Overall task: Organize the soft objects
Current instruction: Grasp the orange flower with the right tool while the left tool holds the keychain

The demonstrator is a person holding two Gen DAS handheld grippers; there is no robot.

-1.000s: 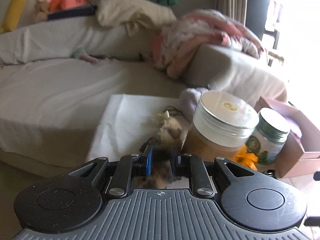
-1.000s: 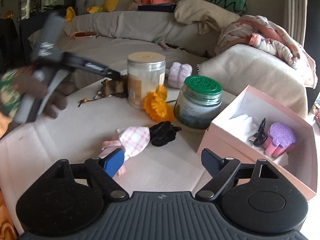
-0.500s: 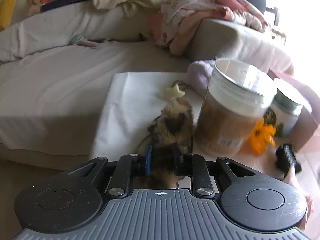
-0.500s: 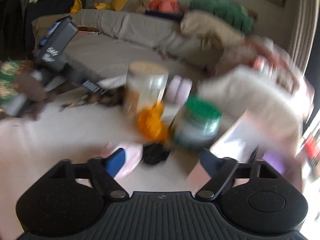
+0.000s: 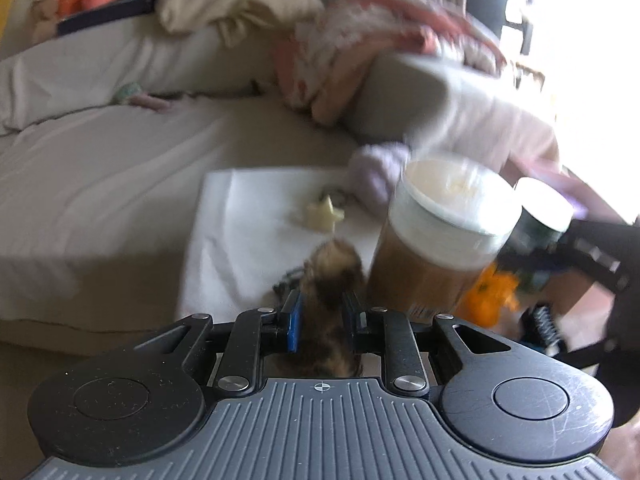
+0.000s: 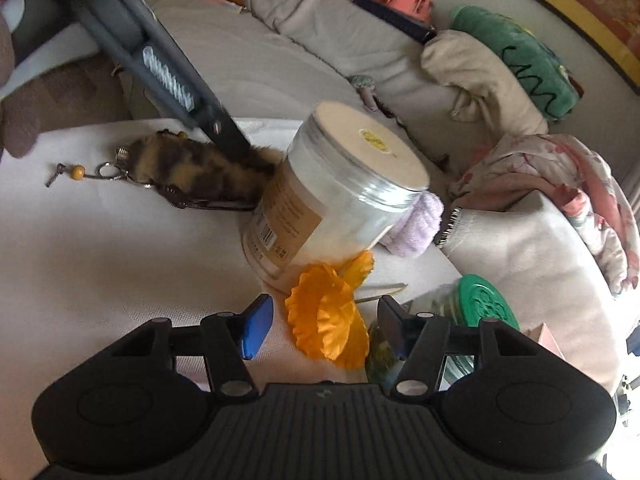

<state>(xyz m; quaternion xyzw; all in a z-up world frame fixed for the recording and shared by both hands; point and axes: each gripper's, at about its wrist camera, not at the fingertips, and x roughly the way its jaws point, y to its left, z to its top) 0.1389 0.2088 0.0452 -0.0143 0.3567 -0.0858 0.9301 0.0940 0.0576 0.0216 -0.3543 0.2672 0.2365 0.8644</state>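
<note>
My left gripper [image 5: 320, 314] is shut on a brown furry keychain tail [image 5: 330, 272]; the same tail [image 6: 192, 170] lies on the white cloth in the right wrist view, with the left gripper's fingers [image 6: 224, 132] on it. My right gripper [image 6: 320, 326] is open, hovering over an orange fabric flower [image 6: 326, 326] that sits between its fingers beside a big clear jar [image 6: 332, 196]. The flower [image 5: 490, 294] and jar [image 5: 436, 240] also show in the left wrist view. A lilac plush item [image 6: 416, 222] lies behind the jar.
A green-lidded jar [image 6: 482, 302] stands right of the flower. A pink box corner [image 6: 542, 338] is at the right. A cream star charm [image 5: 324, 216] lies on the white cloth [image 5: 240, 240]. A sofa with cushions and blankets [image 6: 500, 92] runs behind.
My right gripper has moved forward and down from over the pink checked item to over the orange flower. My left gripper stays shut on the furry tail, shifted slightly.
</note>
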